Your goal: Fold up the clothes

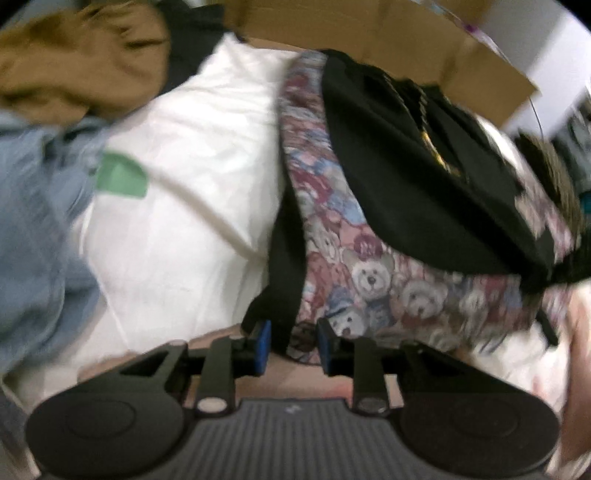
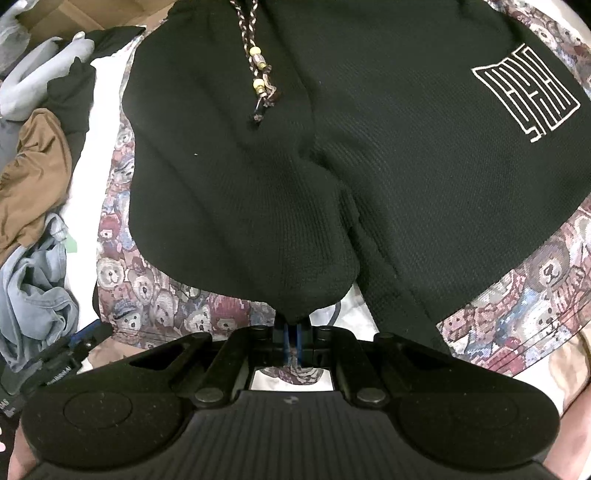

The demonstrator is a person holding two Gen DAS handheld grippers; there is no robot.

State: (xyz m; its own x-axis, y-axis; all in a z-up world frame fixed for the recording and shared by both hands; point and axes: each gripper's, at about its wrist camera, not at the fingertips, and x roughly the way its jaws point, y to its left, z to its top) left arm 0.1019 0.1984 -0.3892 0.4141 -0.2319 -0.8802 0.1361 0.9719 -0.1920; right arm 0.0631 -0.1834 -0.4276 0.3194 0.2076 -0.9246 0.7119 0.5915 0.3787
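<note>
One brown garment (image 1: 81, 62) bunched up far left in the left wrist view, with one pale blue denim piece (image 1: 33, 229) crumpled under it. Beside those, one white sheet (image 1: 192, 155) spread flat, with one small green patch (image 1: 122, 177) on it. Further right, one teddy-bear print cloth (image 1: 369, 280) lying on the sheet, and one pair of black shorts (image 1: 417, 173) on top of that. One brown cardboard box (image 1: 388, 33) behind, at the top. Down low, the left gripper (image 1: 291, 347) tipped steeply down, two blue pads (image 1: 263, 345) apart, a black strip and the bear cloth's edge in the gap, pads not pressing on them; very blurry here. In the right wrist view, from the left: one grey garment (image 2: 33, 77) up top, the brown one (image 2: 37, 177) below it, the blue denim (image 2: 33, 291) lowest, all in a heap beside the sheet (image 2: 99, 122). Then the bear cloth (image 2: 162, 299) flat, poking out on both sides of the black shorts (image 2: 295, 166). One braided cord (image 2: 255, 66) with a few beads lying on the shorts, and one white maze-like logo (image 2: 524, 92) on the right leg. Right gripper (image 2: 291, 343) pointing steeply down, pads pinched tight together on the bottom edge of the black shorts. A bit of a hand (image 2: 569, 365) at the far right edge.
</note>
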